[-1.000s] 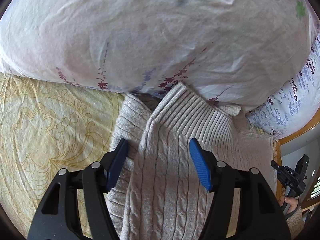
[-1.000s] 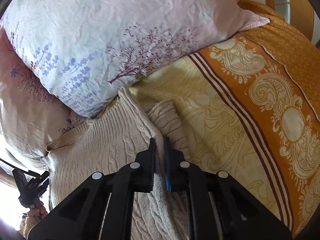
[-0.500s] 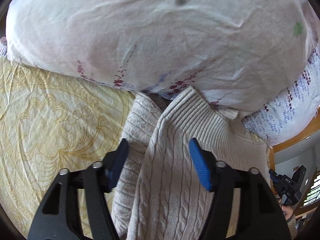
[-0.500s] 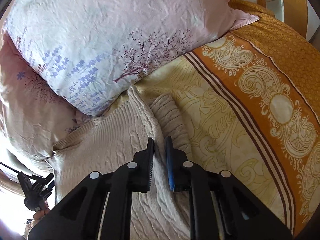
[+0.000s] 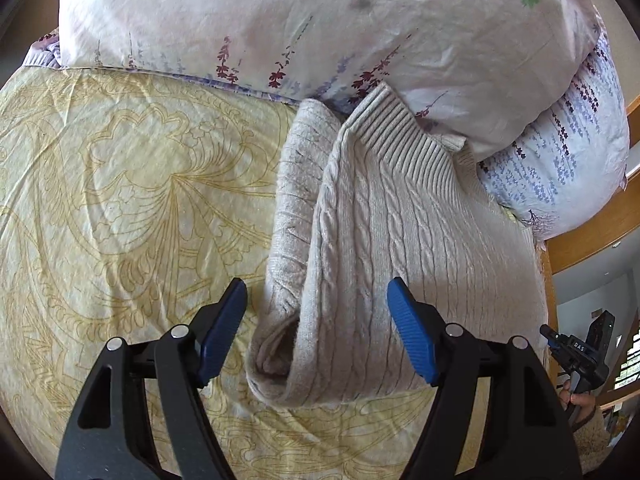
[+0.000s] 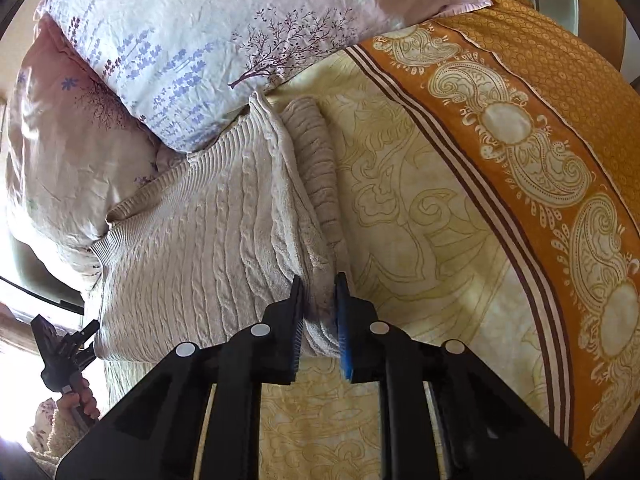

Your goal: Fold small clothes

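A beige cable-knit sweater (image 5: pixel 380 220) lies folded on the bed, its ribbed hem up against the pillows. My left gripper (image 5: pixel 318 312) hangs open over the sweater's near left corner. The rolled fold lies between its blue pads, and neither pad touches it. In the right wrist view the sweater (image 6: pixel 200 248) fills the left half. My right gripper (image 6: pixel 320 308) has its jaws closing on the thick folded edge at the near right corner, with the knit pinched between the pads. Each view also shows the other gripper in a hand at its edge.
Two flowered pillows (image 5: pixel 320 20) (image 6: pixel 200 32) press on the sweater's far end. A yellow patterned sheet (image 5: pixel 120 200) spreads to the left, and an orange paisley border (image 6: pixel 520 140) runs down the right. A wooden bed frame (image 5: pixel 592 248) stands behind the pillows.
Both grippers have drawn back from the pillows to the sweater's near edge, which now shows in both views. The left jaws stand slightly wider. The right jaws now have the fold between them.
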